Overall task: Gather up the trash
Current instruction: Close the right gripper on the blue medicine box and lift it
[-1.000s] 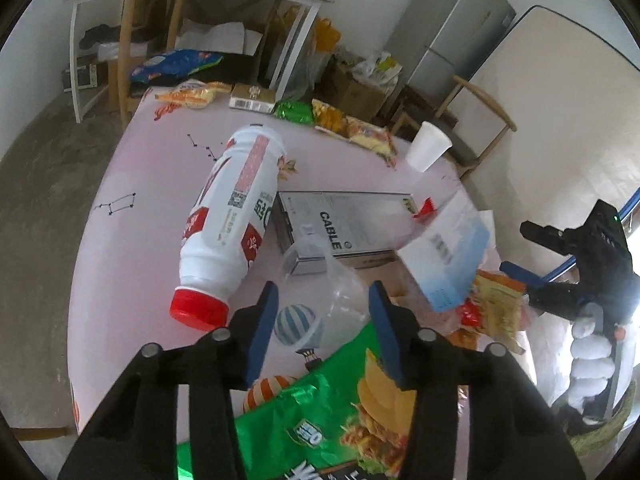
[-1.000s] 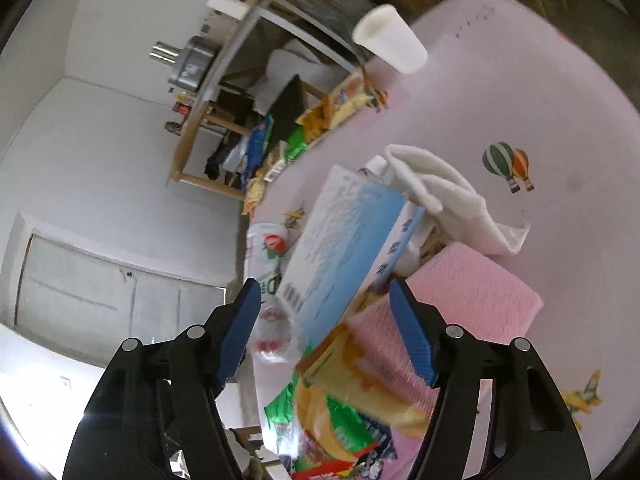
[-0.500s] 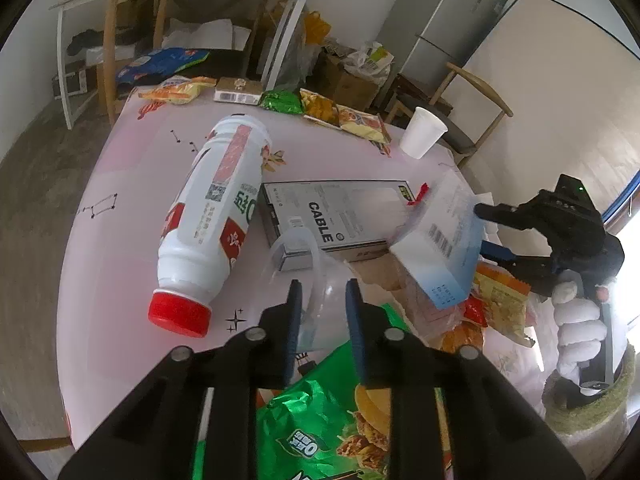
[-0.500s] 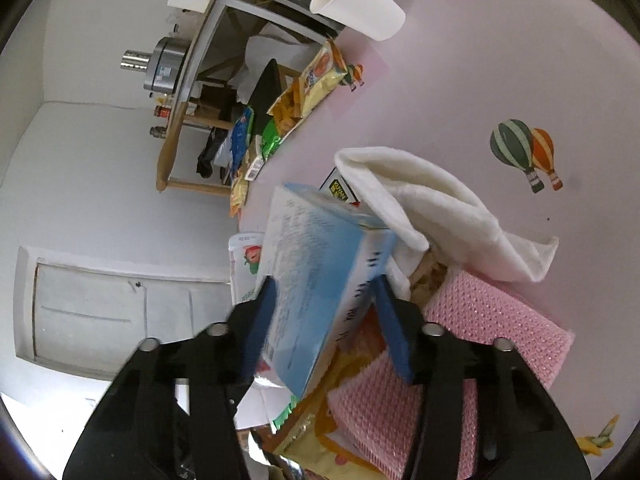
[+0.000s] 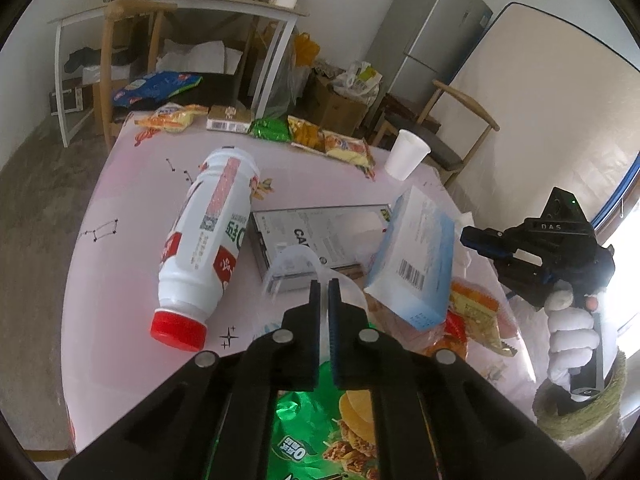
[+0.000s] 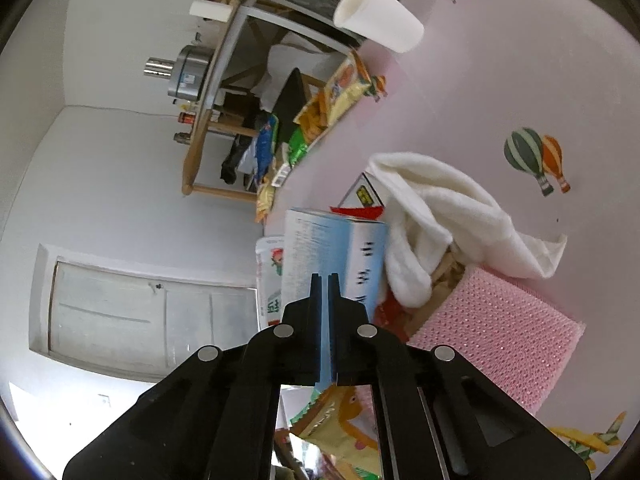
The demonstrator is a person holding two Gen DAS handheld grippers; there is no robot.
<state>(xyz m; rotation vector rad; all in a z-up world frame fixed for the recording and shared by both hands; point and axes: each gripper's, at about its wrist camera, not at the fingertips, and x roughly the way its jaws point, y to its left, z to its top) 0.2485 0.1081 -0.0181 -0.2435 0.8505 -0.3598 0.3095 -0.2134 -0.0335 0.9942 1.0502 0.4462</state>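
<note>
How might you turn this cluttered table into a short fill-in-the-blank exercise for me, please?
1. The white bottle lies on its side, and its cap is ____.
2. The clear cup is pinched at its rim by the claw in the person's ____ hand.
3. The paper cup stands ____, not tipped over.

Missing words: red; left; upright.

A: The green snack bag (image 5: 308, 436), can you see all of it?

B: No. The left gripper (image 5: 325, 286) covers its top, and the bottom edge of the picture cuts it.

A: And the grey box (image 5: 320, 232)?

B: The clear plastic cup (image 5: 298, 258) hides part of its print; I read only "CA". The blue carton (image 5: 416, 256) covers its right end.
</note>
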